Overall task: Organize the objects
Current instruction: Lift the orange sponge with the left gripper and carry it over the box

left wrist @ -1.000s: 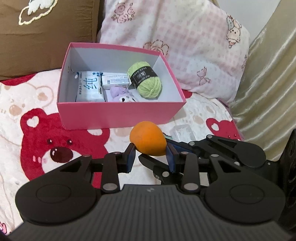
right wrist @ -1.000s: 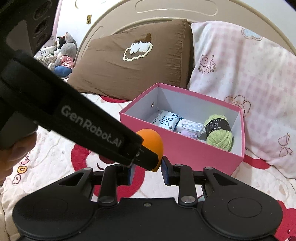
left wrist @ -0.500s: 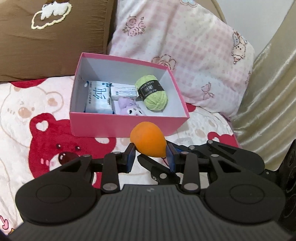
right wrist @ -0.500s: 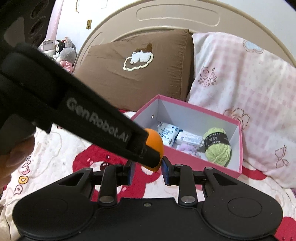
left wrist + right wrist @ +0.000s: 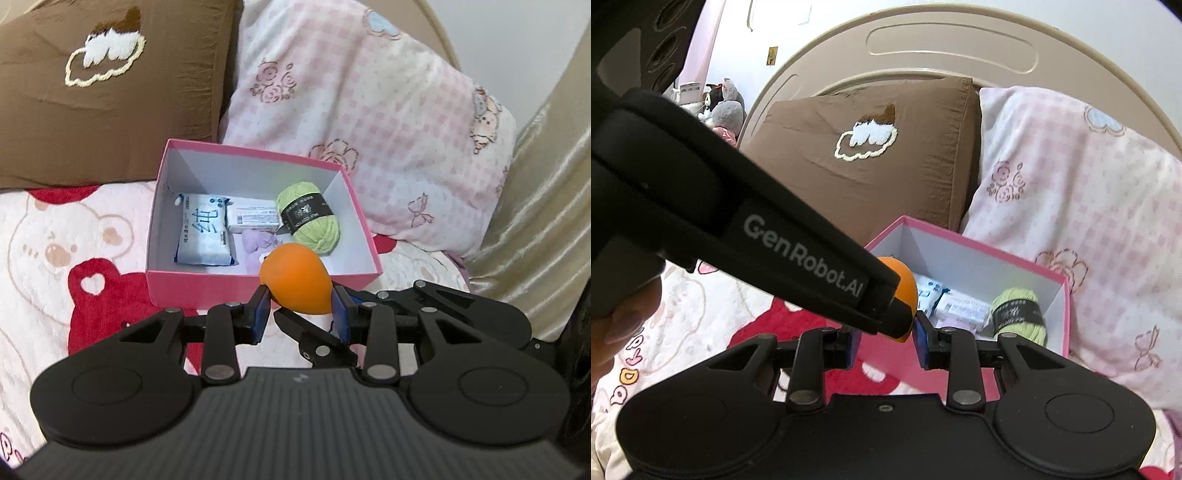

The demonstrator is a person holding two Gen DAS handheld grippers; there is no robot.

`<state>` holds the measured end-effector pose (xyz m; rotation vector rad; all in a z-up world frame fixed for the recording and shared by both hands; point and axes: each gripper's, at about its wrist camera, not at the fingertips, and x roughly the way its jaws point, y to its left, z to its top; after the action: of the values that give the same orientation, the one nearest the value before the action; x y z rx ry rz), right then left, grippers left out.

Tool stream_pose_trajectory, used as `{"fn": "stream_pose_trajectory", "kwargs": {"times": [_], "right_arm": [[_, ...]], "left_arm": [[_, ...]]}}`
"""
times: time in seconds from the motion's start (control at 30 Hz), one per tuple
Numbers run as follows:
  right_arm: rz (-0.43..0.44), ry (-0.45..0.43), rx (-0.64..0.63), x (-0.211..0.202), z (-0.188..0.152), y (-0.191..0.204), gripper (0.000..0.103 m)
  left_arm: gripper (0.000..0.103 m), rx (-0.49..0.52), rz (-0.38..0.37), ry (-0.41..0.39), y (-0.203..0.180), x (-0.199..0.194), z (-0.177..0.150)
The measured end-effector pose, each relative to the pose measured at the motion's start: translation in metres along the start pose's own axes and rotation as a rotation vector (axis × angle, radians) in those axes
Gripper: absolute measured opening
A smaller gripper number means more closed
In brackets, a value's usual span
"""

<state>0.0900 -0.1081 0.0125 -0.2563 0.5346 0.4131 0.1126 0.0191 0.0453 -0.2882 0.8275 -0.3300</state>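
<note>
Nearest, the left tool is clamped on an orange egg-shaped sponge, blue pads pressing its two sides. The sponge hangs in the air just over the near wall of the pink box, not yet inside. The right tool sits close beneath it. Its pads stand about as far apart as the sponge is wide, but the left tool's black body hides the contact, so whether it also grips the sponge cannot be told.

The sponge looks smooth, rounded and squashy, tapering to a point. It could likely squirm out of a sideways pinch. If two tools do share it, uneven pulls might twist it free, and it would probably roll across the fleecy bed blanket, which is printed with red and pink bears.

The box is stiff card, pink outside, white inside, and stands toward the head of the bed. Along its left wall lies a soft white tissue pack. Toward the back wall lies a small white carton. By the right wall is a fuzzy green yarn ball with a black band. A lilac plush item lies mid-floor, so a dropped sponge may bounce off it.

Beyond are a brown pillow and a pink checked pillow.
</note>
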Motion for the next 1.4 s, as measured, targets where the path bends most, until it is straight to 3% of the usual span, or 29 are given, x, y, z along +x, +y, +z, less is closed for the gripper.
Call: {"fn": "stream_pose_trajectory", "kwargs": {"times": [0.1,0.43,0.67,0.93,1.03,1.4], "right_arm": [[0.059,0.076,0.059,0.005,0.017,-0.012,0.035],[0.093,0.088,0.017,0.018,0.048,-0.031,0.034],[0.146,0.115,0.074,0.052,0.061,-0.059,0.035],[0.198,0.178,0.136,0.104,0.05,-0.091,0.035],[0.254,0.198,0.184,0.124,0.043,-0.104,0.035],[0.319,0.292,0.205,0.183,0.036,-0.124,0.034]], "left_arm": [[0.035,-0.018,-0.019,-0.005,0.002,-0.004,0.007],[0.035,-0.032,0.015,-0.001,0.003,0.008,0.04],[0.036,-0.081,0.001,0.017,0.017,0.048,0.065],[0.036,-0.143,0.011,0.039,0.04,0.106,0.066],[0.036,-0.151,0.023,0.036,0.046,0.123,0.067],[0.036,-0.172,0.068,0.081,0.064,0.173,0.076]]}}
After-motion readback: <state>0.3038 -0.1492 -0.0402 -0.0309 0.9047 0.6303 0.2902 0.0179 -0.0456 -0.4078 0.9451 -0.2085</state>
